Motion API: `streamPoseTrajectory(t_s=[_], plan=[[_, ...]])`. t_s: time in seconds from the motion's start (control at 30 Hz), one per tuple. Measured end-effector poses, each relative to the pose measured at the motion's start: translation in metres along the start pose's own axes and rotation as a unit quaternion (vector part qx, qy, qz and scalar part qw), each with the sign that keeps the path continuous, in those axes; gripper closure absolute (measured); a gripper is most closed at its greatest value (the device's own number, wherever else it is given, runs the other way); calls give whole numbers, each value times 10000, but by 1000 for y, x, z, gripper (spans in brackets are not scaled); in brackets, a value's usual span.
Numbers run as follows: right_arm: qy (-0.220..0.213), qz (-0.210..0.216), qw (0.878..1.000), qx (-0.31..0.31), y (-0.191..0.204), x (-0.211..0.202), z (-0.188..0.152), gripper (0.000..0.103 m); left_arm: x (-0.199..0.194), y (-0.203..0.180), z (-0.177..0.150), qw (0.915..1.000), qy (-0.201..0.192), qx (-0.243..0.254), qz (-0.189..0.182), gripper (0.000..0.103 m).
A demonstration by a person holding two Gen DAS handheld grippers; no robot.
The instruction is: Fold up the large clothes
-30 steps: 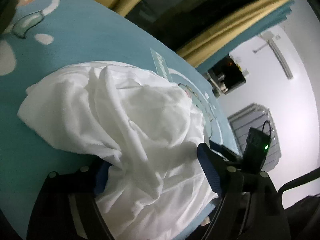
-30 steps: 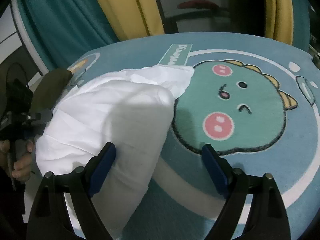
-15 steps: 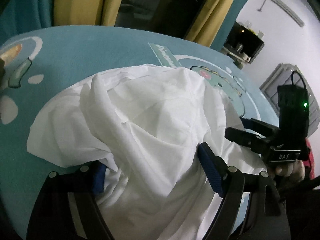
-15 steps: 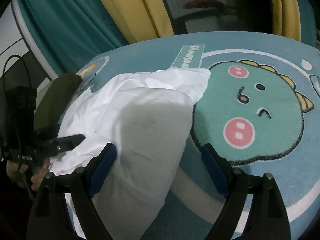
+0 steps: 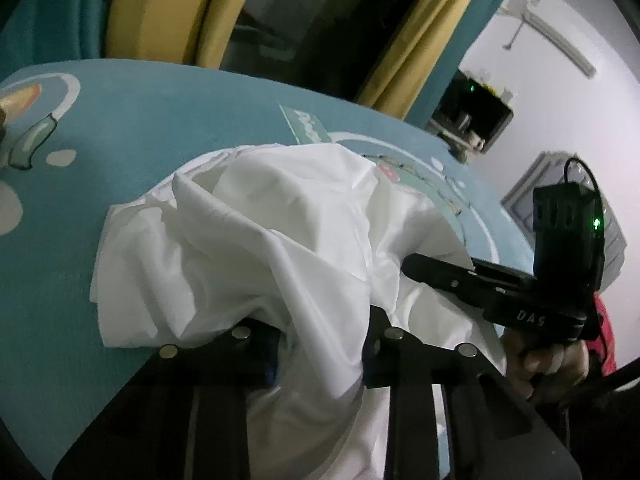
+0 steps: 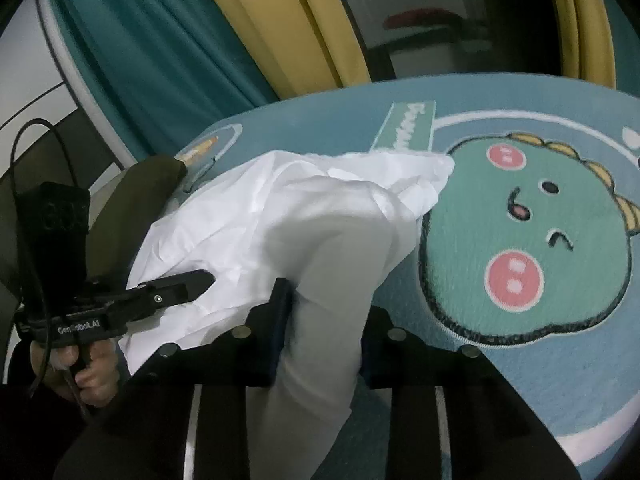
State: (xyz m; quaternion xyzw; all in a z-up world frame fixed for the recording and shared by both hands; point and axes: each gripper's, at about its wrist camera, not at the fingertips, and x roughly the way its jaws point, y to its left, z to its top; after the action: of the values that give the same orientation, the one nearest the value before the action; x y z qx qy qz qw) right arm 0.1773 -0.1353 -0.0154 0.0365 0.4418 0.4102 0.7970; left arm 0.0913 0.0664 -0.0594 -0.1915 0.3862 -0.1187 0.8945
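A large white garment lies crumpled on the blue dinosaur rug. In the left wrist view my left gripper is shut on a bunched fold of it near the bottom. My right gripper also shows there at the right, pressed into the cloth. In the right wrist view my right gripper is shut on a thick fold of the white garment. My left gripper shows at the left, its tip against the cloth.
The rug bears a green dinosaur face to the right of the garment. An olive cushion lies at the rug's left edge. Teal and yellow curtains hang behind. A dark shelf unit stands by the white wall.
Both grippers have closed from wide open onto folds of the white garment. They have come closer together, and the cloth is bunched up between them.
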Motion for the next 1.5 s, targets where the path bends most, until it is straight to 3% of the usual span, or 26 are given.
streamPoseTrajectory(t_s=[0.33,0.5,0.57,0.7,0.8,0.87,0.9,0.93,1.03,1.07,1.1,1.13,1.17,1.27,1.5], plan=[[-366,28,9988,-318,19,-24,7,82,-28,-11,3,9993,-361,59,12,81],[-303,-30,9991,-285,18,-28,2,82,-33,-18,1,9991,-378,180,120,82],[-193,-94,9996,-210,14,-25,-2,78,-28,-19,-2,9991,-308,225,210,82],[214,-197,9995,88,-3,-9,-9,45,-16,-11,-8,9988,-50,278,405,81],[188,154,9989,410,-16,-5,-14,42,-15,0,-7,9996,57,86,261,72],[191,246,9987,407,-15,-4,-14,42,-14,4,-9,9990,176,147,375,45],[239,391,9982,374,-13,-2,-15,47,-13,7,-10,9985,231,131,484,39],[291,516,9975,380,-12,0,-16,53,-11,11,-11,9985,279,59,474,34],[294,751,9957,450,-11,0,-17,67,-12,13,-13,9989,269,39,372,34],[276,803,9951,498,-11,-1,-18,69,-11,11,-14,9989,301,90,359,38],[261,838,9949,496,-10,-1,-18,72,-10,8,-14,9991,326,106,259,49],[217,832,9952,464,-8,-2,-18,75,-9,7,-15,9994,355,52,-15,69],[164,802,9958,405,-4,-4,-17,77,-9,6,-14,9995,316,18,-68,74],[-8,716,9972,225,6,-12,-14,80,-18,-2,-12,9997,111,195,50,80],[-416,642,9968,-247,31,-36,4,82,-46,-6,-5,9993,-345,151,5,81]])
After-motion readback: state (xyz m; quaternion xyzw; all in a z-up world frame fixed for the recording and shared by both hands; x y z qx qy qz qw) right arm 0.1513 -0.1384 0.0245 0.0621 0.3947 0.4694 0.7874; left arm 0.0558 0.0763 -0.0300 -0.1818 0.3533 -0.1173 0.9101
